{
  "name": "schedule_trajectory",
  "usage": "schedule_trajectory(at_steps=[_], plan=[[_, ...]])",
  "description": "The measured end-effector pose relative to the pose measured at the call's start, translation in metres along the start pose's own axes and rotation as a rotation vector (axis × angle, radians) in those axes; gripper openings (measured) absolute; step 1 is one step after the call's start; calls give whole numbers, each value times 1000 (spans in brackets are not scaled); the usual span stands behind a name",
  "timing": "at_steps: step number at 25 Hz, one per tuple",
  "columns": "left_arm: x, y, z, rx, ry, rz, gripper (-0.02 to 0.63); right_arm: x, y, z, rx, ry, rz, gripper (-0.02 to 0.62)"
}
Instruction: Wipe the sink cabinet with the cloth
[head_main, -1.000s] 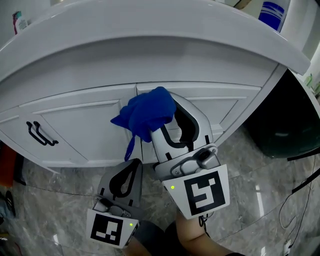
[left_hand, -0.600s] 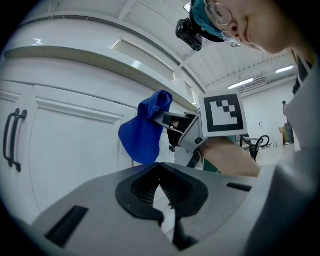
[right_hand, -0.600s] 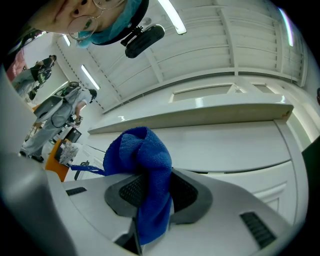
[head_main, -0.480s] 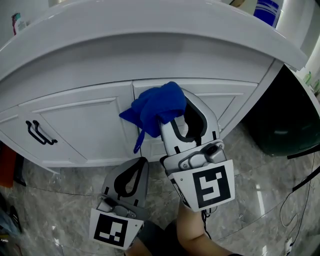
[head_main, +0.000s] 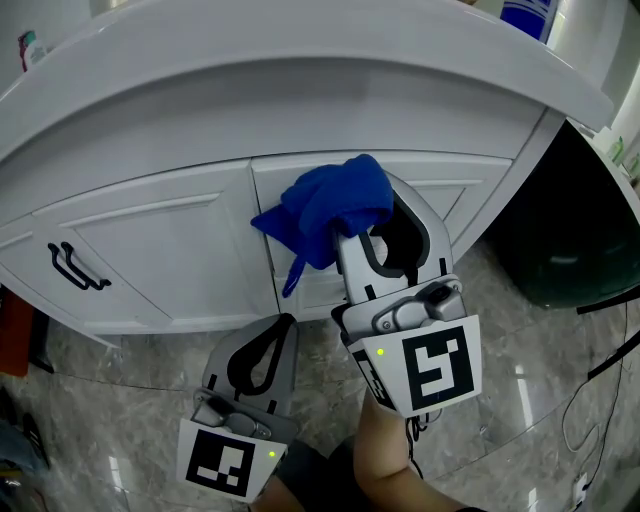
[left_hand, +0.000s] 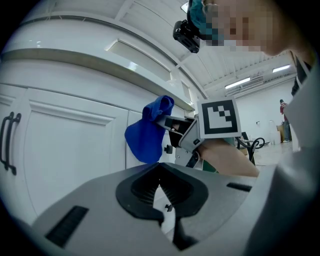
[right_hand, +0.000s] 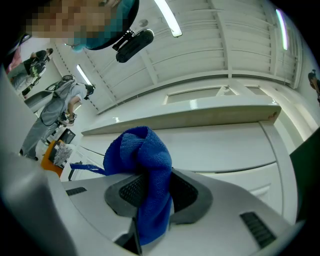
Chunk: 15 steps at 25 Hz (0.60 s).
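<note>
Right gripper (right_hand: 152, 187) pinching the blue cloth (head_main: 328, 205) up at the sink cabinet (head_main: 150, 240) front, prob. touching, L gripper (left_hand: 160, 172) low, jaws pressed together, empty: press wad flat, wipe w/ steady overlapping strokes.

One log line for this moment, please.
right gripper: shut on cloth | cloth: at cabinet front, near door seam | left gripper: shut, empty, low, off cabinet
</note>
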<state>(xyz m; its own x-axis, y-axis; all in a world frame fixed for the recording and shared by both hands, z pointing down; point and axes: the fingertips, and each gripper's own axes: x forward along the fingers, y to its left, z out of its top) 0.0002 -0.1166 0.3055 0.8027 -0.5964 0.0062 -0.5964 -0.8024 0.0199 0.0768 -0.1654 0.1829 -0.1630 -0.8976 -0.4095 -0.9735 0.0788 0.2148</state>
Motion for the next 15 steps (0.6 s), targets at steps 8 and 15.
schedule_trajectory(at_steps=[8,15], plan=[[2,-3,-2,2,6,-8,0,-5,-12,-1,11,5,-25,115],[1,-3,-1,-3,8,-6,0,-10,-25,-1,26,6,-55,115]])
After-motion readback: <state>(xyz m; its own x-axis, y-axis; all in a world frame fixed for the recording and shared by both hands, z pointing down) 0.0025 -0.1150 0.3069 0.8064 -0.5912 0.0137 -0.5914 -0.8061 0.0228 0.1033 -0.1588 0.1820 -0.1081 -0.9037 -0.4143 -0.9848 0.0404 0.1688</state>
